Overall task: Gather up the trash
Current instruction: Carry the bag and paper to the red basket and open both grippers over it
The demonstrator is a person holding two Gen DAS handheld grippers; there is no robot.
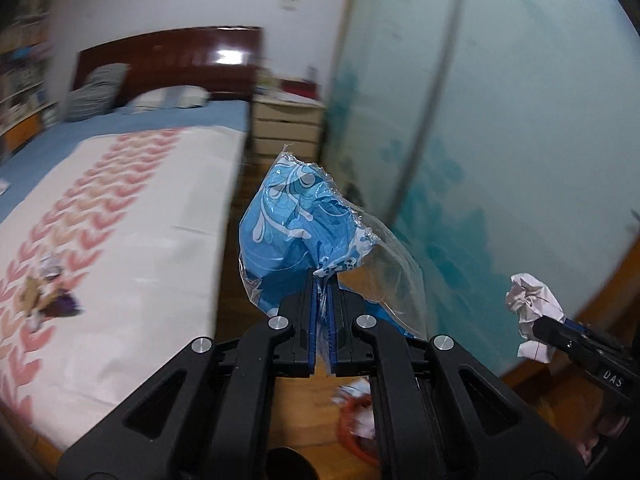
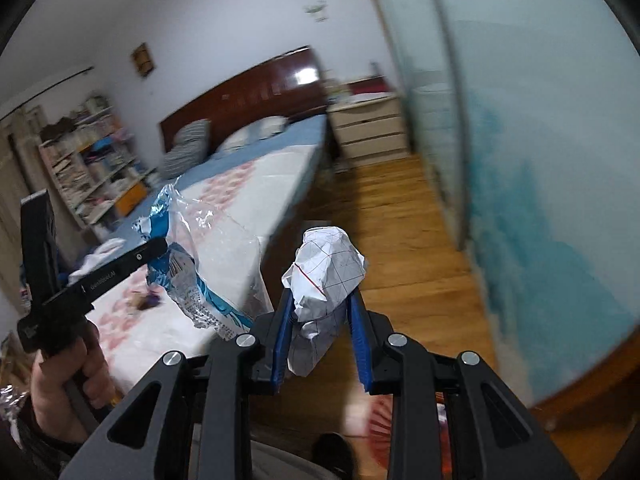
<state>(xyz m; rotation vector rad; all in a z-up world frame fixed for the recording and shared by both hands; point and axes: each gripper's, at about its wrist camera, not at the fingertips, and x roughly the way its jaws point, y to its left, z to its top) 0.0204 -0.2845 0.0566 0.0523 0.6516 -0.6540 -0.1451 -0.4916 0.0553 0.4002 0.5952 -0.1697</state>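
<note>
Left fingers (image 1: 325, 276): your left gripper (image 1: 325, 280) has them pressed almost together on the lower edge of a blue plastic wrapper (image 1: 298, 216), which stands up and fans out above the tips.
Right fingers (image 2: 355, 320): your right gripper (image 2: 322, 304) has them partly spread, one on each side of a crumpled paper ball (image 2: 326, 268) that fills the gap and bulges out past the tips.
Wrapper: held in the air over the wooden floor (image 2: 404, 232), just right of the bed (image 1: 132, 208); blue with white swirls, with a clear crinkled flap hanging to its right.
Paper ball: white with thin grid lines and a red line, held in the air over the floor, between the bed on the left and the frosted sliding door (image 2: 540, 160) on the right.
Other view of your hands: your left wrist view shows the paper ball at the far right in the right gripper; your right wrist view shows your left hand (image 2: 60, 380) on its handle at the left, wrapper in its grip.
Bed: small bits of trash (image 1: 44, 292) lie on the white cover with pink chevrons, near its left side; they are blurred.
Floor below: something red and white (image 1: 356, 412) sits under your grippers; you cannot tell what it is.
Far end: dark headboard (image 1: 176, 60), pillows, and a pale drawer unit (image 1: 286, 124) beside the bed.
</note>
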